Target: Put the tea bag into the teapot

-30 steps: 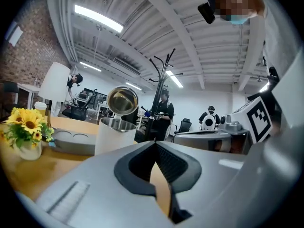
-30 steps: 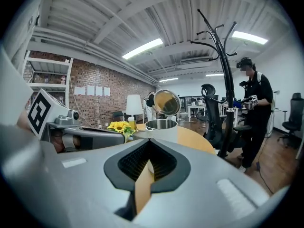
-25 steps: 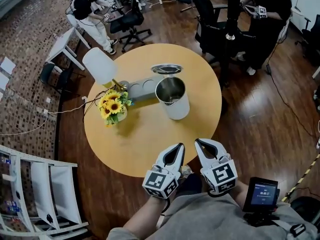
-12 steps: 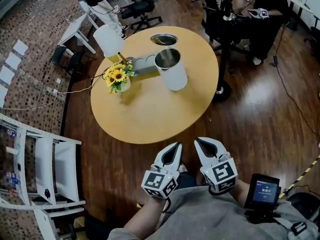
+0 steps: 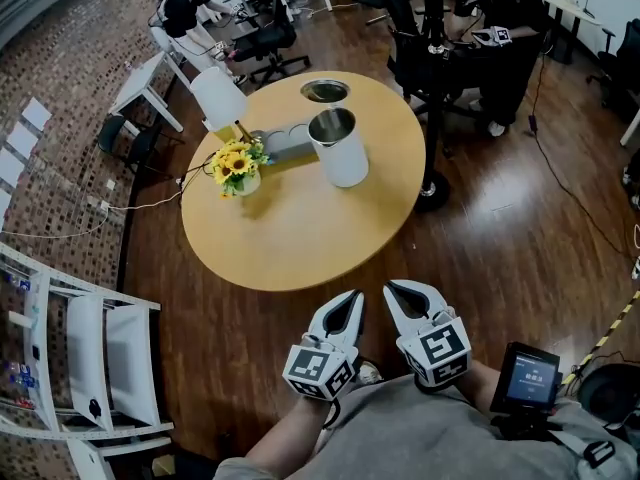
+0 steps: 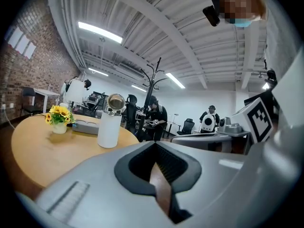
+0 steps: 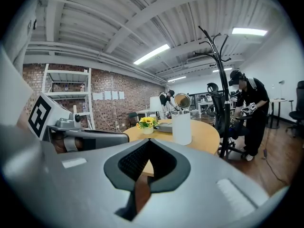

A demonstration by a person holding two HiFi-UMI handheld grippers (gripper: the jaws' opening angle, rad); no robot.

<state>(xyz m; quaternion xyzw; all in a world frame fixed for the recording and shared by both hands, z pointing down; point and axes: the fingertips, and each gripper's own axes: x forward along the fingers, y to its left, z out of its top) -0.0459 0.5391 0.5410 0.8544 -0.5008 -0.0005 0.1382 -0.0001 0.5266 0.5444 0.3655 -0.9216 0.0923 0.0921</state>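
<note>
- Head view: the teapot (image 5: 340, 148) stands on the round surface (image 5: 290, 238), lid (image 5: 325, 91) tipped back, mouth open to take a bag.
- No tea bag shows around the teapot; whether one lies inside, I cannot tell.
- My left gripper (image 5: 351, 297) and right gripper (image 5: 394, 290) hang well short of the teapot, off the surface, jaws closed on nothing: parked, I judge.

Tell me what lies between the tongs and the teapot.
Head view: a strip of wood floor, then bare tabletop, up to the teapot. Both shut: left tongs, right tongs.
</note>
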